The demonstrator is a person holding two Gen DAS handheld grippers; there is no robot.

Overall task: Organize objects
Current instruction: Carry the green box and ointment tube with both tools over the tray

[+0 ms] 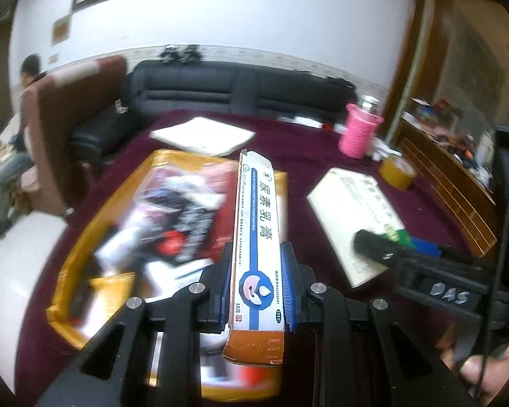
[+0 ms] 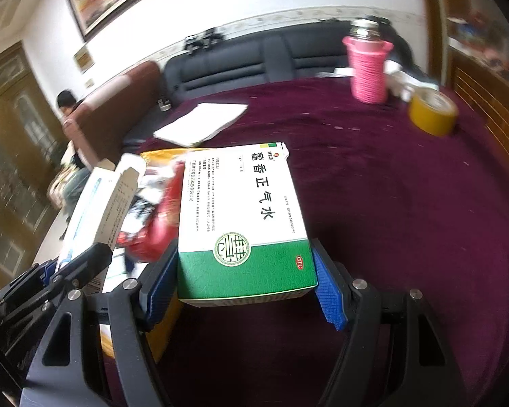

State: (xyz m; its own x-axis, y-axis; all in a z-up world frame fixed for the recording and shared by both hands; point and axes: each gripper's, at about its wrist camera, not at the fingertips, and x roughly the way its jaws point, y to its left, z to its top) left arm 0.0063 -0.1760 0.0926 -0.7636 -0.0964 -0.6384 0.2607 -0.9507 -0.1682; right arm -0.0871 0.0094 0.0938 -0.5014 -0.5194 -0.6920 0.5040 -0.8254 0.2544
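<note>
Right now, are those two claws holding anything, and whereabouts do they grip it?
Yes. The left gripper pinches the narrow ointment box by its long sides near the near end; the right gripper clamps the green-and-white medicine box across its green end.

- My left gripper [image 1: 258, 285] carries a slim carton [image 1: 256, 237] over the yellow tray [image 1: 85, 237], which is crowded with packets; I see little bare floor in it.
- My right gripper [image 2: 244, 288] carries a green-and-white box [image 2: 241, 224] just beside the tray's right edge, close to the left one.
- Right of the tray, the purple tablecloth [image 2: 407, 220] is wide open.
- At the far side stand a pink bottle [image 2: 370, 68], a tape roll [image 2: 432, 112] and white paper [image 2: 203, 123].
</note>
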